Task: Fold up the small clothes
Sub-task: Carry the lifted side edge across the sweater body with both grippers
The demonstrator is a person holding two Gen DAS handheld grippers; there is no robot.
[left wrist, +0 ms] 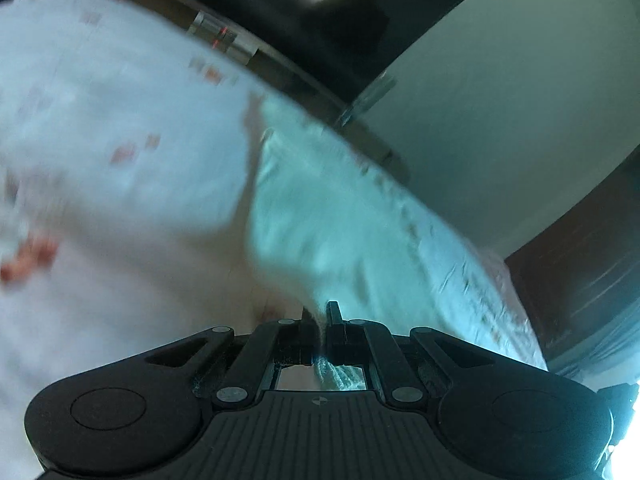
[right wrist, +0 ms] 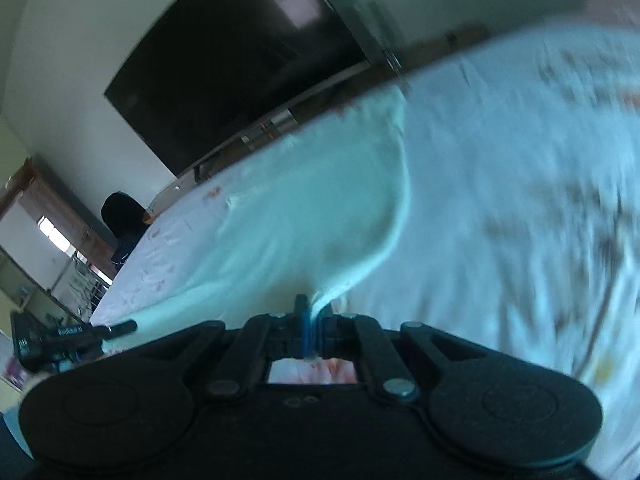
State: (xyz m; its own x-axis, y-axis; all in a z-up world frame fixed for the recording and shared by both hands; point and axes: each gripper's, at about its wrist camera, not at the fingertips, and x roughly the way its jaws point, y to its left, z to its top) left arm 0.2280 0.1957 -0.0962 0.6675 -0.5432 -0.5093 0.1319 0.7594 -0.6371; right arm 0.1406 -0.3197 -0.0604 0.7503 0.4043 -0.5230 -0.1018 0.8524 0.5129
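A small pale mint-white garment [left wrist: 320, 216] lies stretched over a white bed sheet with small red and brown prints [left wrist: 120, 120]. My left gripper [left wrist: 320, 316] is shut on one edge of the garment, cloth pinched between its jaws. In the right wrist view the same garment [right wrist: 304, 208] runs from my right gripper [right wrist: 314, 312], which is shut on another edge of it. Both views are blurred by motion. The left gripper [right wrist: 72, 336] shows at the lower left of the right wrist view.
The printed sheet [right wrist: 520, 200] covers a bed. A large dark TV screen [right wrist: 224, 64] hangs on the wall above a low shelf [right wrist: 256, 132]. A dark wooden door [left wrist: 592, 264] is at the right. A dark chair [right wrist: 122, 216] stands beyond the bed.
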